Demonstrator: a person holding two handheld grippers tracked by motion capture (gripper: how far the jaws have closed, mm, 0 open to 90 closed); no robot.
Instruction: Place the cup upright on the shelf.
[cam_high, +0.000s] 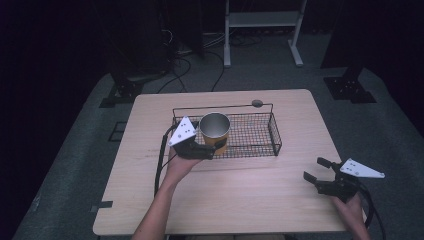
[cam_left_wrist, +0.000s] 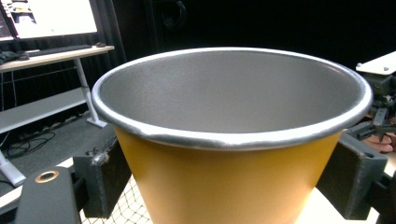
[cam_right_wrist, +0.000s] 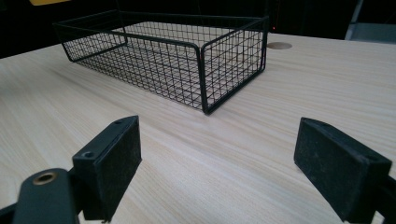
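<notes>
A yellow cup (cam_high: 215, 131) with a silver inside and a rolled rim is held upright over the left end of the black wire basket (cam_high: 274, 132). My left gripper (cam_high: 216, 149) is shut on it from the near side. In the left gripper view the cup (cam_left_wrist: 229, 140) sits between the two black pads (cam_left_wrist: 105, 179), which press on its sides. My right gripper (cam_high: 316, 170) stands open near the table's right front edge, with nothing between its jaws. In the right gripper view the basket (cam_right_wrist: 205, 79) lies ahead and to the left of that gripper (cam_right_wrist: 229, 172).
The light wooden table (cam_high: 225, 200) carries the basket in its far middle. A round grommet (cam_high: 257, 103) sits at the table's far edge behind the basket. White stand legs (cam_high: 227, 55) and cables lie on the floor beyond.
</notes>
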